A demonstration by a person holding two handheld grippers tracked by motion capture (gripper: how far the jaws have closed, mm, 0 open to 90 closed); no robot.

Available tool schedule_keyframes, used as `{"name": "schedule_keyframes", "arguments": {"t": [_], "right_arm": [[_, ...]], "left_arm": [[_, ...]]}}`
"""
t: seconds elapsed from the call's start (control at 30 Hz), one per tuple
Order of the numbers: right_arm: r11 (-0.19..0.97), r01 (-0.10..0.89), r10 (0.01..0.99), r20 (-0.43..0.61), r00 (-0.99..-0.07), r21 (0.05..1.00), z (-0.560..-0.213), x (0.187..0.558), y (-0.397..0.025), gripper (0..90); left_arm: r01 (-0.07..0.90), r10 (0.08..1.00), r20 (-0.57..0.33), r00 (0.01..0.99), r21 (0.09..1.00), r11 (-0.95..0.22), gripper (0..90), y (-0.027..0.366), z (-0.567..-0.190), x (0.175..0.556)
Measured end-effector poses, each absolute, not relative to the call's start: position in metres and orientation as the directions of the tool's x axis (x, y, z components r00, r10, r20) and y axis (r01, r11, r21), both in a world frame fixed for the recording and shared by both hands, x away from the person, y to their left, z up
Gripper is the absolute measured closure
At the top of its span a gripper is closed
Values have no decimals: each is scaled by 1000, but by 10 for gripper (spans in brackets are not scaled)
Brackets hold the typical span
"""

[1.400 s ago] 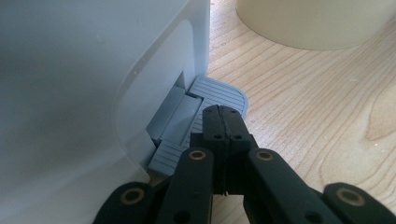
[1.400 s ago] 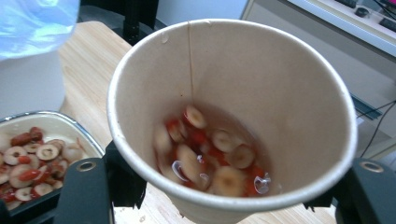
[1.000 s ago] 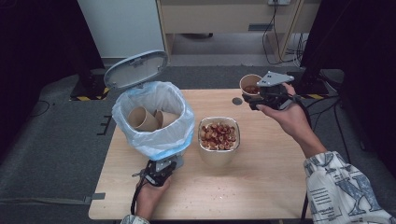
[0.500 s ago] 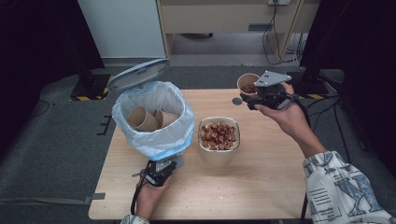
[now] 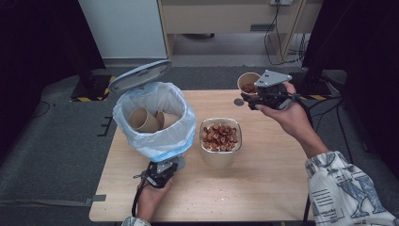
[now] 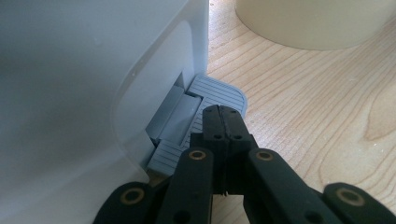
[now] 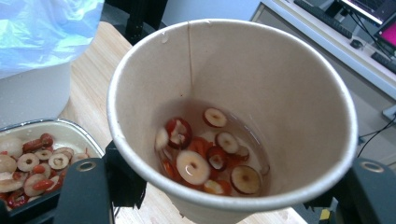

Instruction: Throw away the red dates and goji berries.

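Grey carpet surrounds the bench. Held high by the right gripper, the cup could spill slices short of the bowl. Closed left fingers could slip off the pedal, dropping the lid.

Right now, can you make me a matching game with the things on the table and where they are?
Things:
1. paper cup
2. bowl
3. bin pedal
4. two empty cups

Places:
A. inside the bin's bag
B. under the shut left tool
C. held by the right tool
D. middle of the table, full of sliced fruit

Pairs: 1-C, 2-D, 3-B, 4-A
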State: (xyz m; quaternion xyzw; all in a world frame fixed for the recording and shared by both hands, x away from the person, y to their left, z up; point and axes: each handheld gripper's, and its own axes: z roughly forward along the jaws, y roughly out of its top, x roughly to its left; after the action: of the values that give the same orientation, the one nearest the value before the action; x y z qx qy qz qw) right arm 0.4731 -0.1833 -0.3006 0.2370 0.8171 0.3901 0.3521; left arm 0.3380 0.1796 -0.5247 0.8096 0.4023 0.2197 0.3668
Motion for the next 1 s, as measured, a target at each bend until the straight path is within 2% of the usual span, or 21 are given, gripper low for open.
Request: {"name": "schedule_keyframes", "arguments": {"t": [0.43, 0.67, 1.0], "right_arm": [[599, 98, 653, -415, -633, 795, -298, 472, -181, 320], [670, 48, 606, -507, -613, 741, -300, 467, -173, 320], [689, 35, 586, -527, -615, 724, -299, 467, -168, 318]], "left_arm": [[491, 812, 59, 580, 770, -407, 897, 180, -525, 338], [491, 812, 58, 581, 770, -406, 897, 180, -525, 338], [492, 811, 55, 582, 770, -405, 897, 180, -525, 338]]}}
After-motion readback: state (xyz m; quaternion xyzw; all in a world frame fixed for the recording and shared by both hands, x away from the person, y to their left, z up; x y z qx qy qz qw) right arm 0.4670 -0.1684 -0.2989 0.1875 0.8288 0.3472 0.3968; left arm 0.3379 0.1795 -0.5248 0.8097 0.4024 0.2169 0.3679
